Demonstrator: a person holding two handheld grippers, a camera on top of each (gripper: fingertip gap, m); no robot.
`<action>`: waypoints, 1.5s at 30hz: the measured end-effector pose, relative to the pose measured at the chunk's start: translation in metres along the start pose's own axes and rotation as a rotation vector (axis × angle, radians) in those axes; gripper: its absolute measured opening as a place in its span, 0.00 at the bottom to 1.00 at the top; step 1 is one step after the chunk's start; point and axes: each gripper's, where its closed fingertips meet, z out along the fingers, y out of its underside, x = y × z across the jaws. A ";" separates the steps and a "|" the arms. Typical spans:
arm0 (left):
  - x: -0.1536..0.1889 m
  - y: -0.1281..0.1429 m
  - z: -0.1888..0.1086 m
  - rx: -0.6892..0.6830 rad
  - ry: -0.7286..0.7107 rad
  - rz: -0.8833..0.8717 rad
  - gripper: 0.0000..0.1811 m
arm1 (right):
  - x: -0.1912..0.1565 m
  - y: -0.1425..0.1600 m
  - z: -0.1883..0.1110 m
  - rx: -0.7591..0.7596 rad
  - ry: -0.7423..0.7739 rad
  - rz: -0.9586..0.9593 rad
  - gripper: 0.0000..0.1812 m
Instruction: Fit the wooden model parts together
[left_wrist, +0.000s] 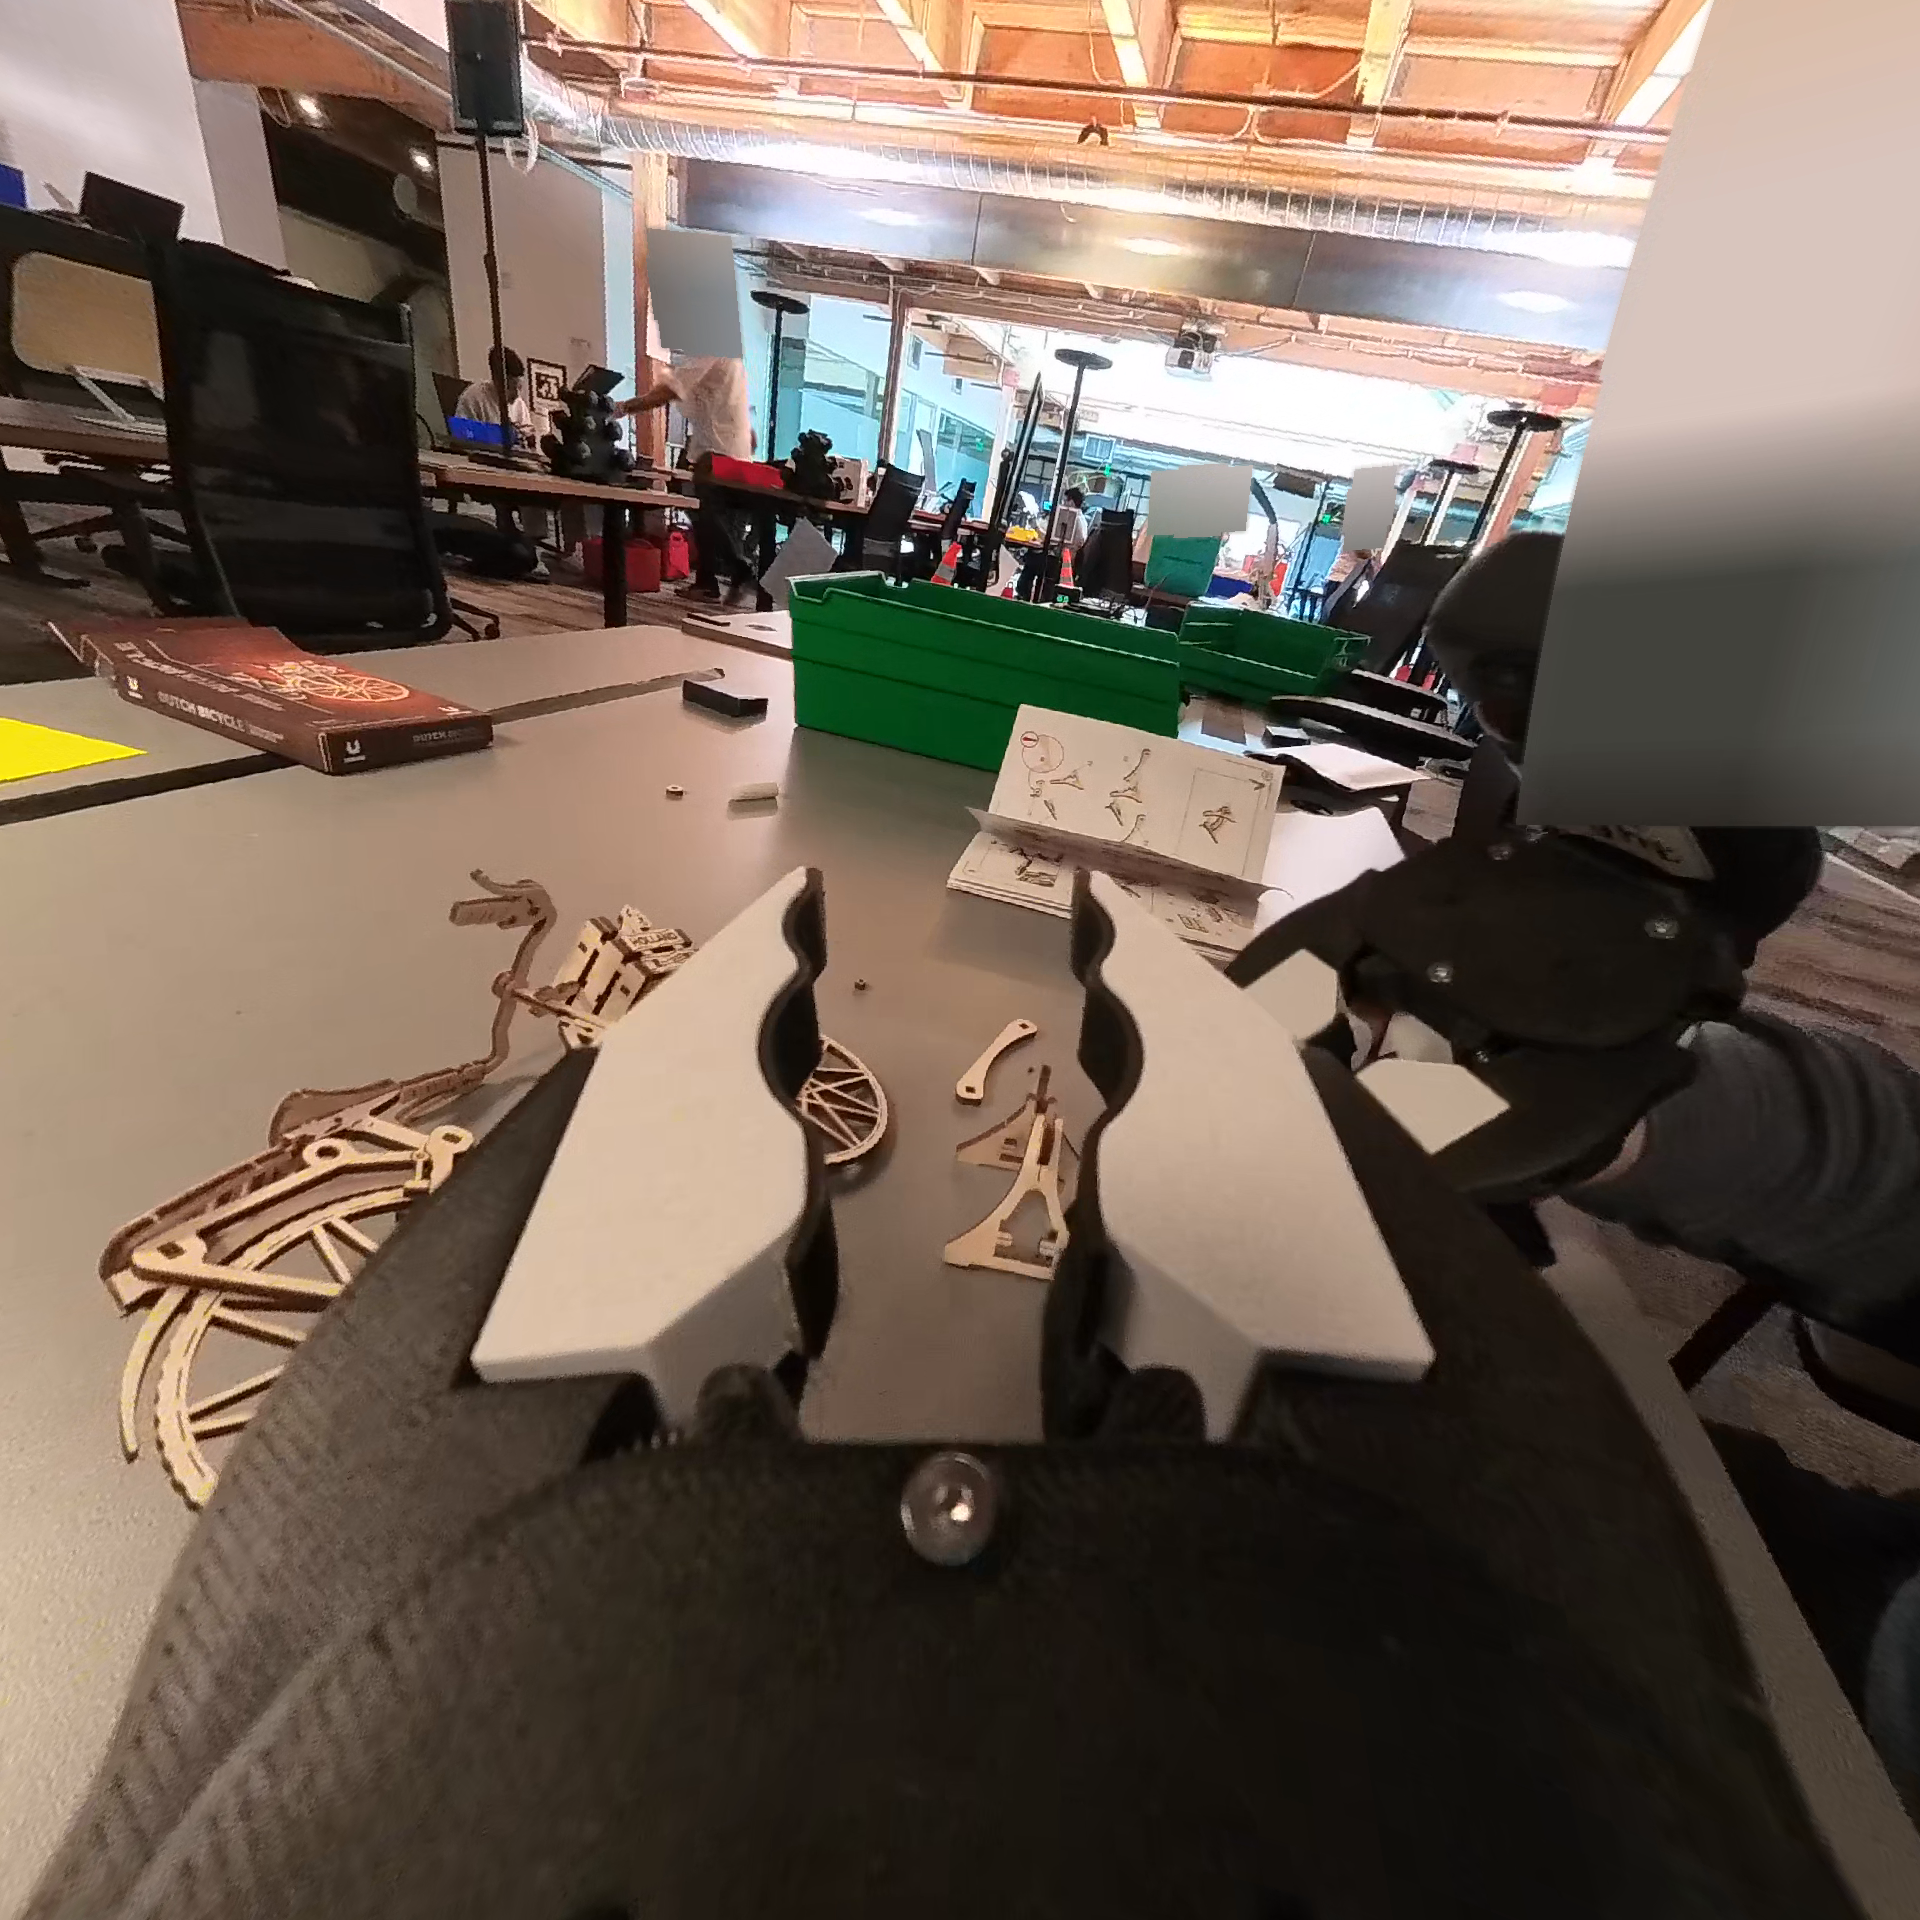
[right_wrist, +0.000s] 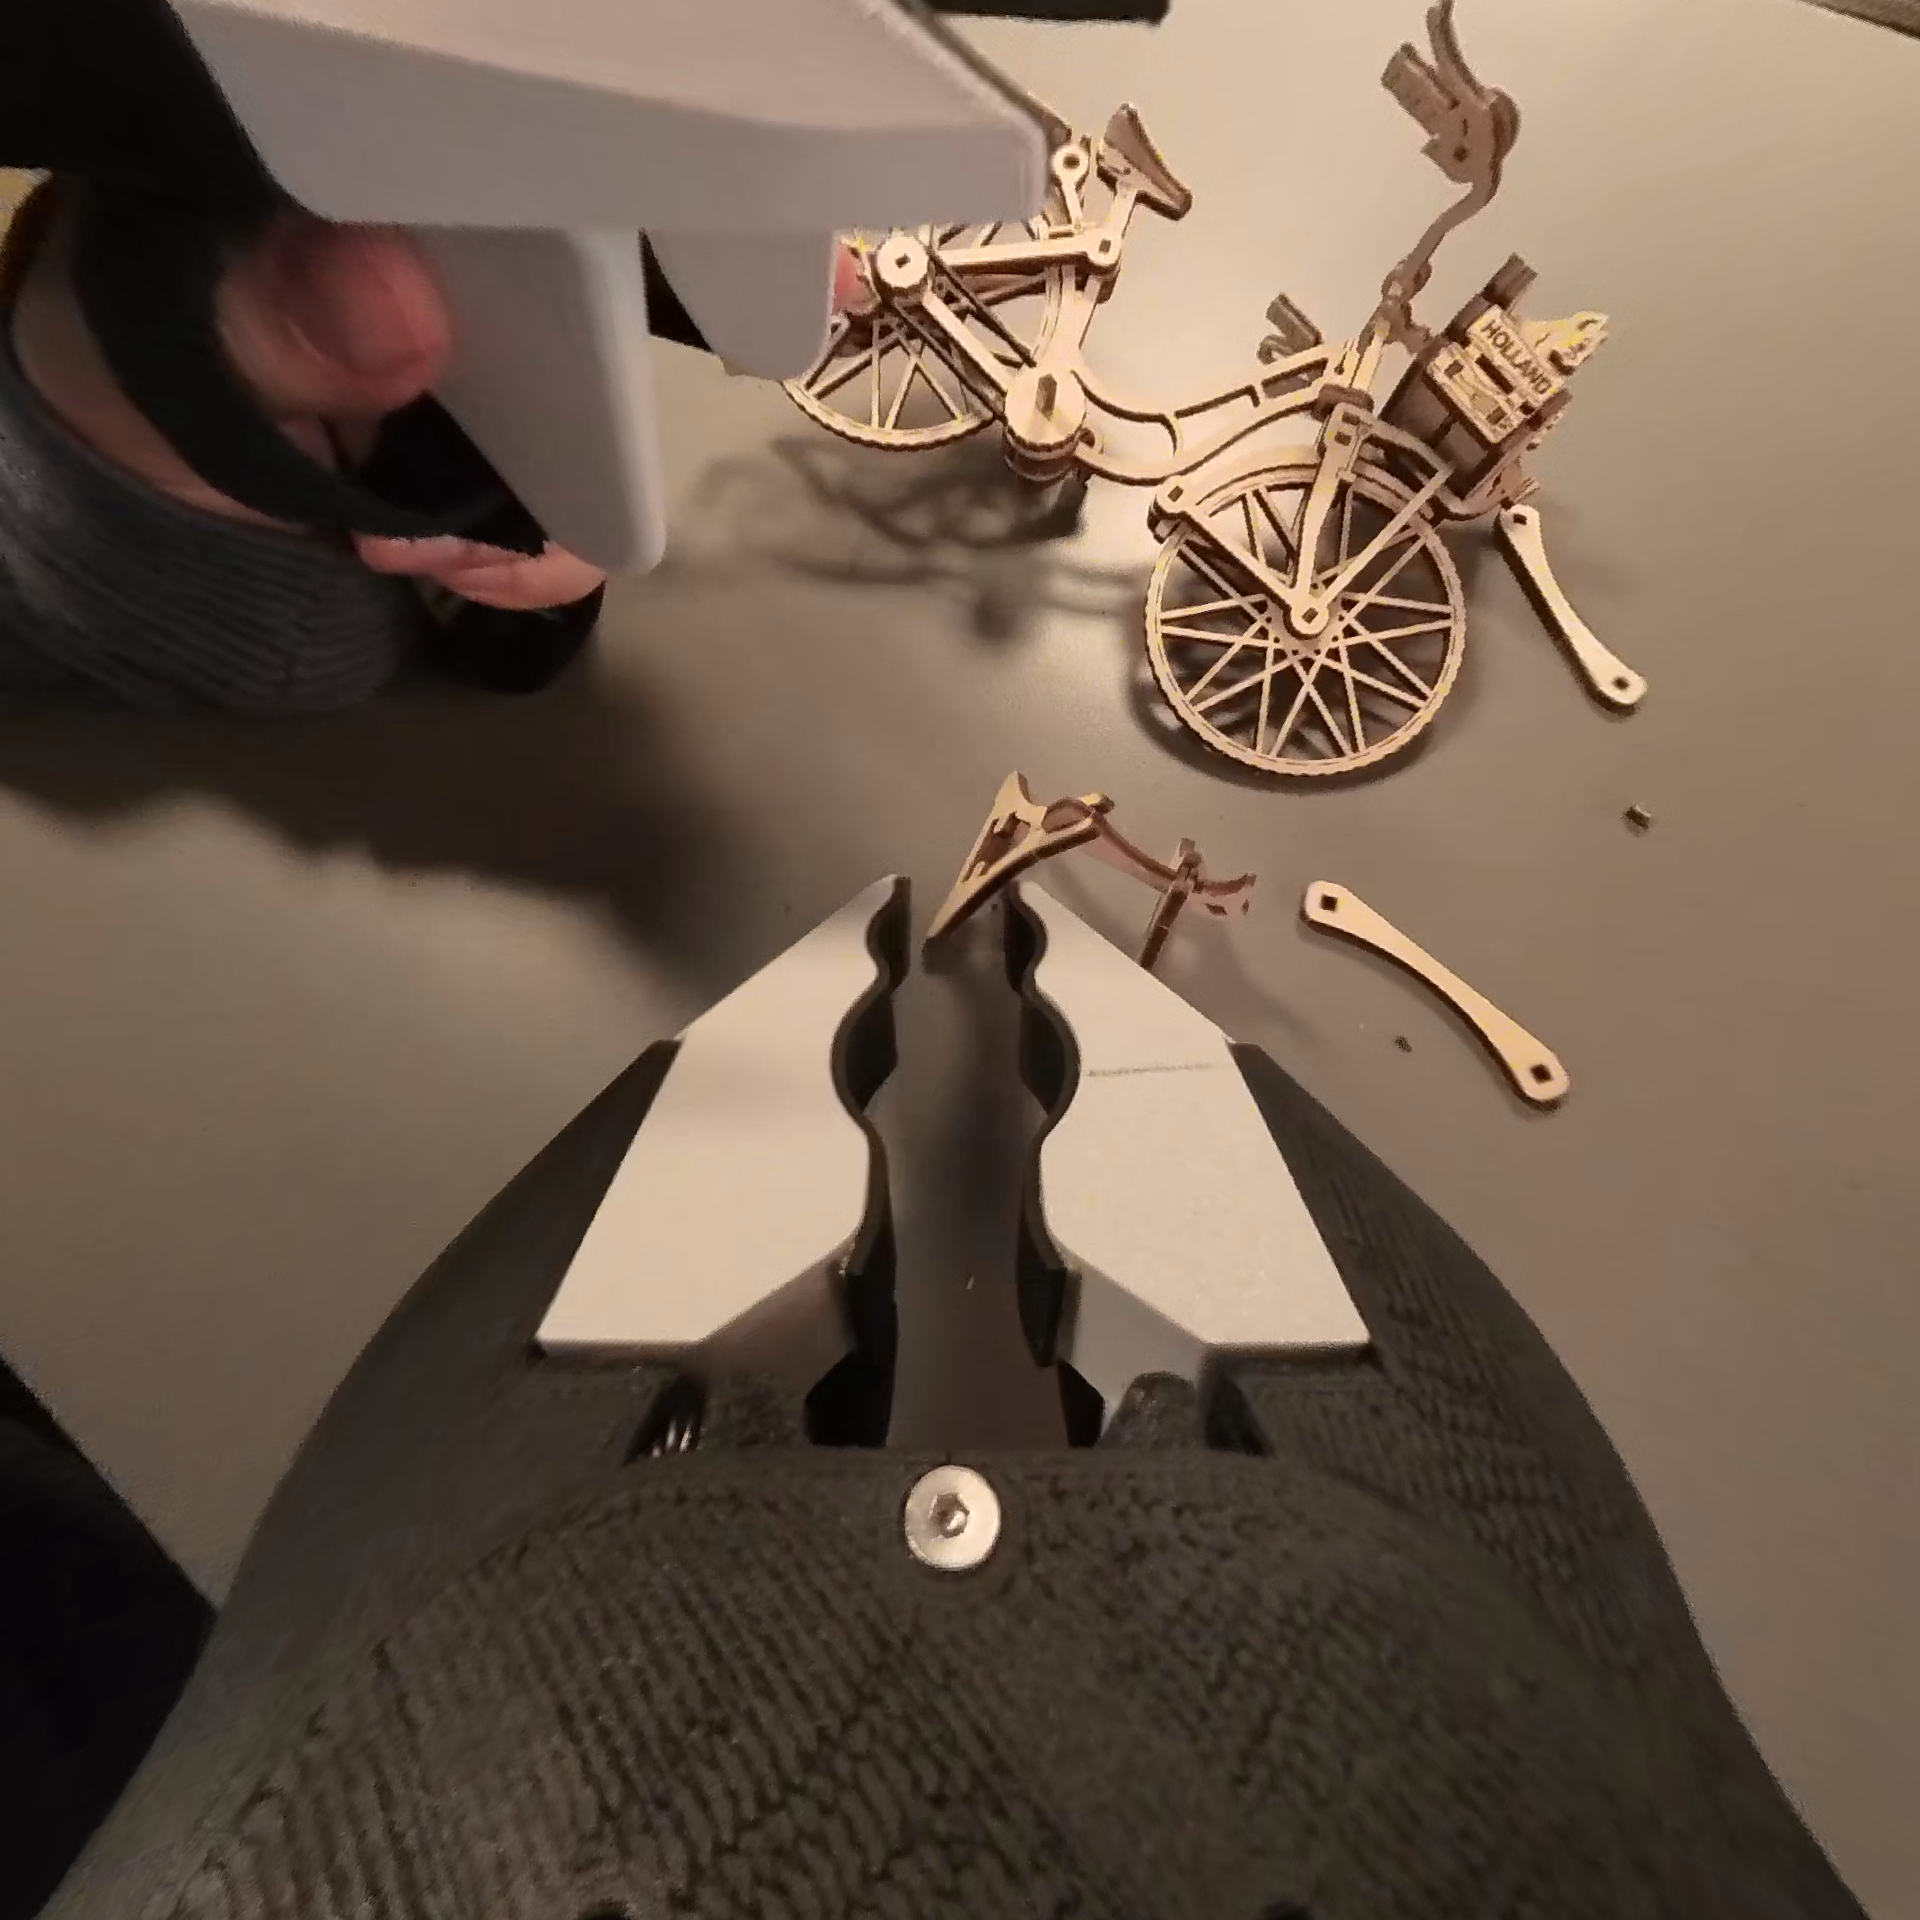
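Note:
A wooden bicycle model (right_wrist: 1299, 468) lies on its side on the grey table (right_wrist: 416, 987); it also shows in the left wrist view (left_wrist: 312, 1195). A small wooden stand piece (right_wrist: 997, 831) sits between my right gripper's tips. My right gripper (right_wrist: 958, 899) has its jaws narrowed onto the stand's near end. Two curved wooden links (right_wrist: 1434, 997) (right_wrist: 1569, 623) lie loose on the table. My left gripper (left_wrist: 945, 904) is open and empty, hovering over the stand (left_wrist: 1013, 1174) and one link (left_wrist: 992, 1060). The right gripper's black body (left_wrist: 1538, 966) is at the right.
An open instruction booklet (left_wrist: 1132, 810), stacked green bins (left_wrist: 977, 665) and the kit's brown box (left_wrist: 281, 686) sit farther back on the table. The table's right edge runs close to the right gripper. Small bits (left_wrist: 753, 792) lie mid-table. A hand (right_wrist: 343, 312) holds the left gripper.

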 end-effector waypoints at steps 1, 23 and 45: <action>-0.001 0.000 0.000 -0.002 0.000 -0.006 0.26 | 0.001 0.000 0.000 -0.005 0.004 0.006 0.07; -0.004 -0.001 0.004 0.004 -0.003 -0.040 0.25 | 0.018 -0.006 -0.001 0.010 -0.127 -0.003 0.00; 0.001 0.015 0.011 -0.132 -0.069 0.182 0.23 | 0.029 0.016 -0.039 -0.058 -0.577 -0.375 0.14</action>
